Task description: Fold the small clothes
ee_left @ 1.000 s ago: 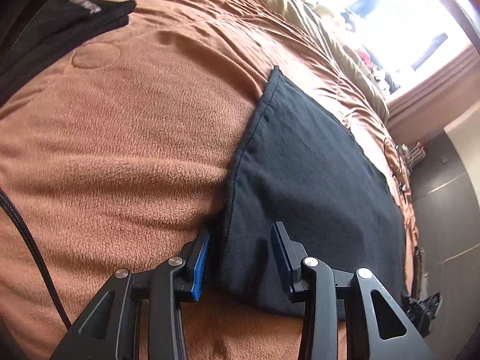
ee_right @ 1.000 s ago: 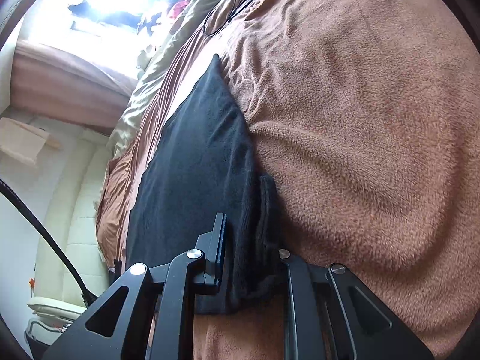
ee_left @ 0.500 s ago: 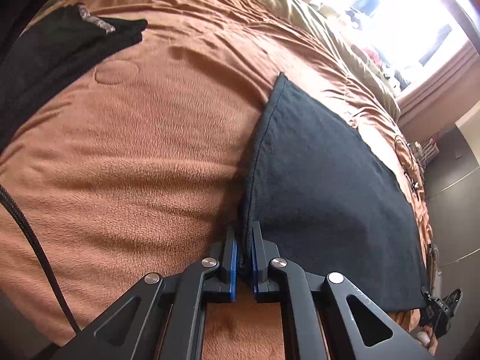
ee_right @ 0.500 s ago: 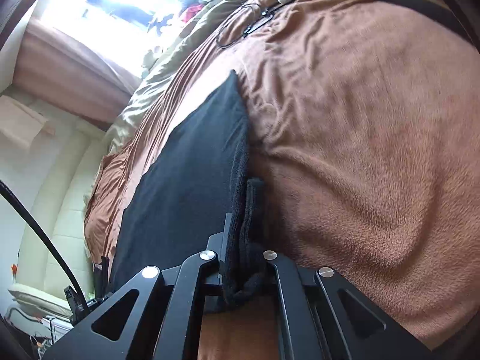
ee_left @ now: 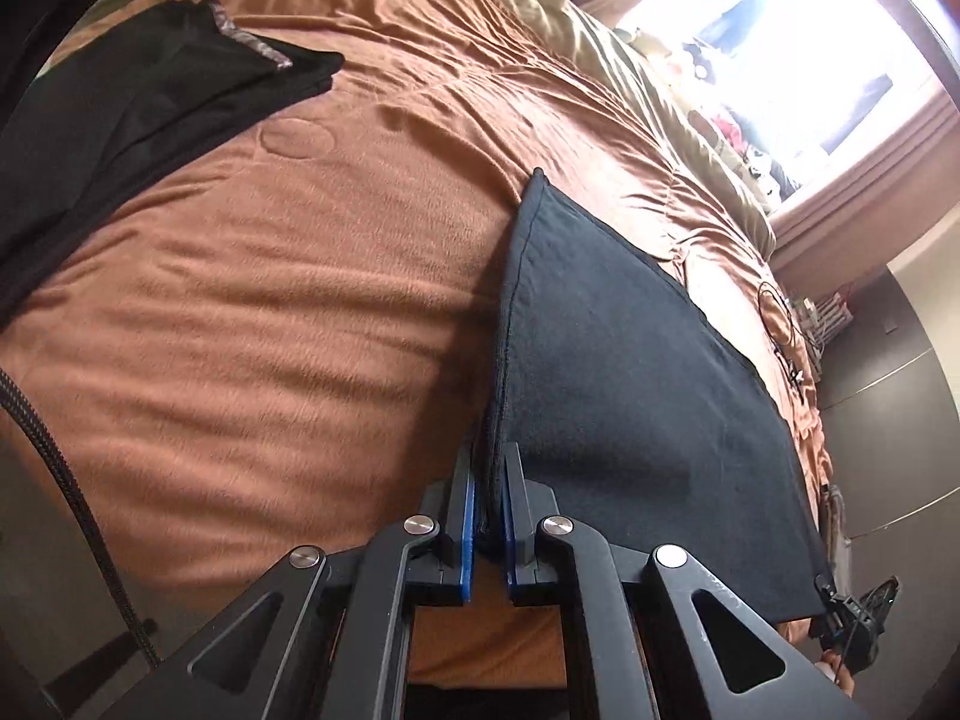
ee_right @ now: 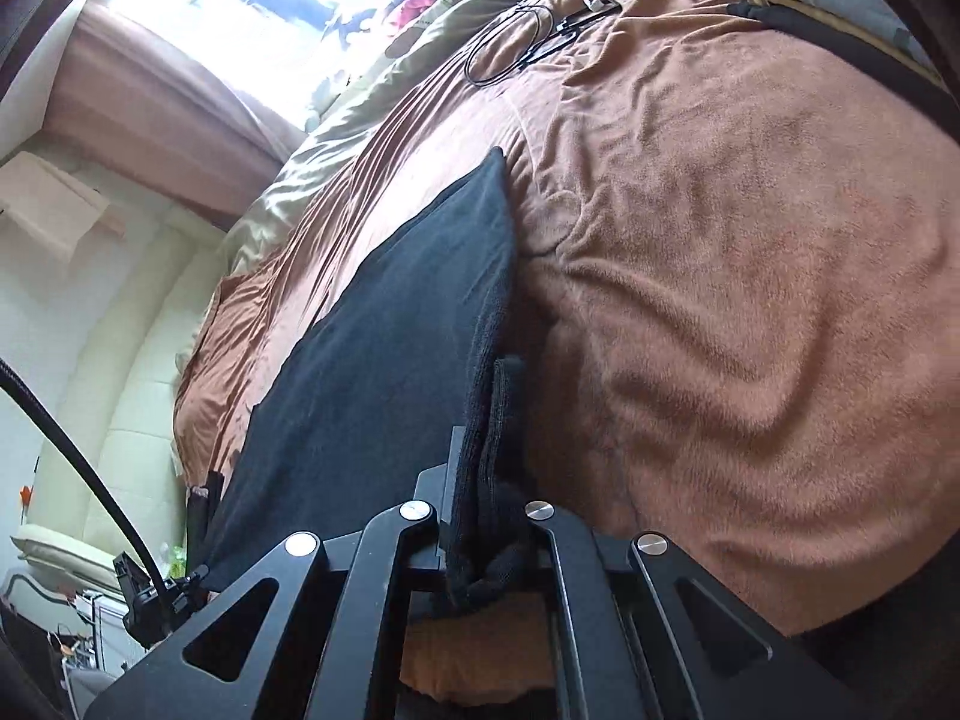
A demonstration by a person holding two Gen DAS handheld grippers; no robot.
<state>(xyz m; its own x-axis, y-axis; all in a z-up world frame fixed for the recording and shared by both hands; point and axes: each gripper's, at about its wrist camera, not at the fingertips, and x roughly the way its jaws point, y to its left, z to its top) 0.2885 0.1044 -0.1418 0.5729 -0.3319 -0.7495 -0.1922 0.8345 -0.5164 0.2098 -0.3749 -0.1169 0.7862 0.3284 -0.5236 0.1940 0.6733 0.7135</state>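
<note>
Since one second earlier, the left gripper (ee_left: 487, 468) had gone from wide open astride the near corner of the dark navy rectangular cloth (ee_left: 630, 384) to closed on that corner, blue pads pressed against the hem. The right gripper (ee_right: 489, 468) remained clamped on a bunched fold of the same cloth (ee_right: 384, 360), jaws nearly together with fabric between them. The cloth lay spread on the brown fleece blanket (ee_left: 270, 300), running from lower centre towards the upper right of the left wrist view. A black garment with a grey patterned trim (ee_left: 150, 96) lay at upper left, well apart from the cloth. A thin black looped cable (ee_right: 510, 42) rested on the blanket at upper centre of the right wrist view.
</note>
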